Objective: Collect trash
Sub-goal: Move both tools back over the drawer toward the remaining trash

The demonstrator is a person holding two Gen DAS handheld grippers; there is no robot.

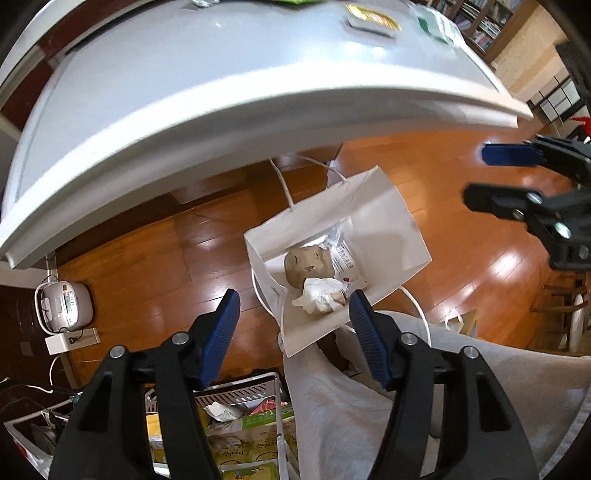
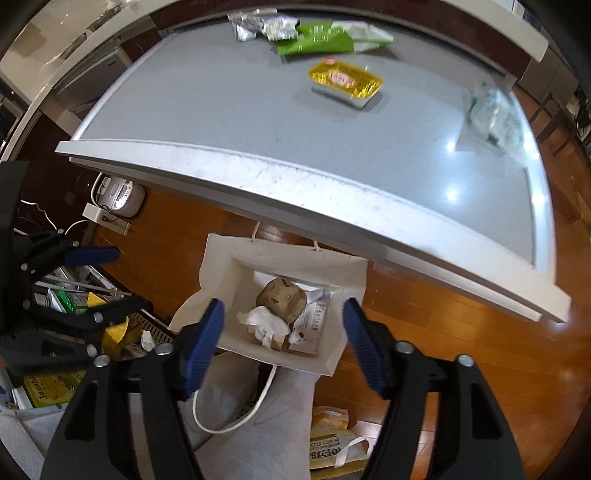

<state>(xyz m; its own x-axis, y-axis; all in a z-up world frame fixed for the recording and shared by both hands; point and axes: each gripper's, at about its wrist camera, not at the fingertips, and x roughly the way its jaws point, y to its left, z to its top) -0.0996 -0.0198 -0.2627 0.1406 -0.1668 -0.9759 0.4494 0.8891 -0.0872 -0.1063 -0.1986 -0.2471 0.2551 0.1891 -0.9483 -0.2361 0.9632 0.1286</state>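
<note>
Inspector: Trash in your white paper bag [image 2: 229, 273] on the floor: a brown crumpled wad [image 2: 282, 297], white tissue [image 2: 264, 323], a printed wrapper [image 2: 310, 325].

Operator: And the jaws?

Inspector: Your left gripper [image 1: 293, 308] and right gripper [image 2: 282, 319] stand partly open, holding nothing, above the bag. More wrappers lie on the tabletop [image 2: 229, 110].

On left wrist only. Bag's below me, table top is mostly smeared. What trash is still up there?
Observer: Right wrist shows a green wrapper at the far edge, beside a crumpled silver wrapper.
Operator: My gold-lidded thing, what is it?
Observer: A shallow tray with a yellow foil lid, standing alone mid-table.
Operator: Right gripper, anything held?
Observer: No. The right gripper is open over the white paper bag, with nothing between its fingers.
</note>
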